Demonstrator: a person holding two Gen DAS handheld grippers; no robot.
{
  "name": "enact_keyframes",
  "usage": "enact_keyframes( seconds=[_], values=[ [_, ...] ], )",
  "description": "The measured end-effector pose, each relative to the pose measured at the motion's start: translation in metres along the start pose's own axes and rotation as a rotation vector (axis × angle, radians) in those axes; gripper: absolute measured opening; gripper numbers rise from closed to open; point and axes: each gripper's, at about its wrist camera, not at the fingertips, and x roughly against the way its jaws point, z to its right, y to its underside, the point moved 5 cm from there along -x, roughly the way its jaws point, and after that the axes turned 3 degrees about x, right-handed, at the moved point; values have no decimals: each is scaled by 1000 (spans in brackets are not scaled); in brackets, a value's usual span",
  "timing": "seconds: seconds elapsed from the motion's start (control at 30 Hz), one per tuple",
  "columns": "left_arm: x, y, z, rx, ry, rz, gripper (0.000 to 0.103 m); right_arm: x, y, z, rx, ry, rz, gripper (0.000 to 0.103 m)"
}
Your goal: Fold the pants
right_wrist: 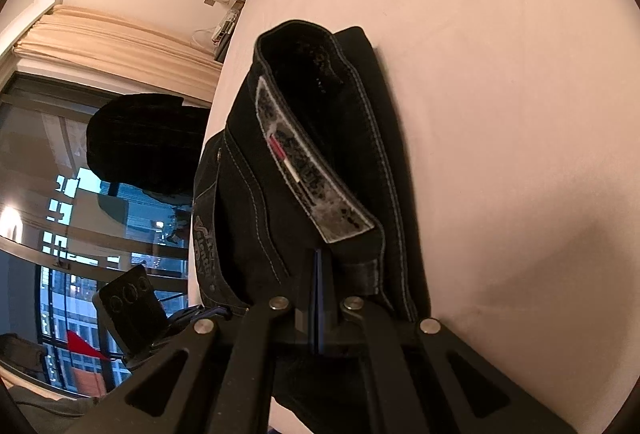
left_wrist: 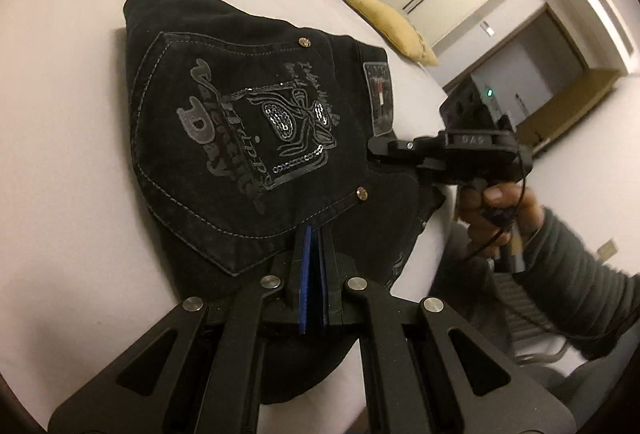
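Lying on the bed (left_wrist: 60, 113), the pants (left_wrist: 224, 105) are looking almost all folded. The left gripper (left_wrist: 312, 234) is pinching their near edge; the right gripper (right_wrist: 320, 258) is pinching the waist. Next, I think, both should be letting go gently.

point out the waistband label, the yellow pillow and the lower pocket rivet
waistband label (right_wrist: 308, 169): right wrist view, middle of the patch
yellow pillow (left_wrist: 390, 23): left wrist view, centre of the cushion
lower pocket rivet (left_wrist: 362, 192): left wrist view, on the stud head

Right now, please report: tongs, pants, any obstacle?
Left tongs shut on black pants. Right tongs shut on the waistband. Pants folded small on white bed. No obstacle near.
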Motion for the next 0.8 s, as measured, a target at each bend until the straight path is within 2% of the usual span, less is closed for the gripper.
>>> enact_keyframes(
  seconds=[0.1, 0.17, 0.2, 0.23, 0.3, 0.33, 0.37, 0.43, 0.5, 0.57, 0.63, 0.8],
  values=[
    [-6, -5, 11, 1, -18, -5, 3, 8, 5, -16, 34, 40, 13, 0],
    [-1, -4, 25, -37, -77, 0, 4, 22, 9, -32, 53, 22, 24, 22],
    [6, -4, 29, -56, -104, 8, 4, 33, 10, -40, 73, -2, 36, 48],
    [17, -4, 33, -75, -128, 28, 4, 44, 10, -47, 92, -14, 69, 66],
    [38, -9, 34, -77, -150, 82, 7, 65, 3, -52, 107, -27, 125, 69],
    [46, -16, 28, -55, -150, 107, 19, 70, -2, -49, 99, -23, 138, 69],
    [49, -20, 21, -37, -153, 114, 49, 72, -8, -44, 86, -9, 144, 69],
    [47, -30, 6, 2, -193, 120, 100, 67, -21, -25, 30, 36, 118, 69],
    [40, -38, -4, 39, -183, 119, 101, 55, -28, -10, -13, 37, 69, 69],
    [22, -45, -12, 91, -154, 71, 101, 42, -29, 0, -31, 66, 30, 69],
    [10, -48, -22, 140, -144, 25, 99, 32, -32, 2, -26, 50, 6, 67],
    [-10, -57, -37, 191, -150, -48, 64, 9, -42, -5, -25, 15, -43, 65]
  ],
)
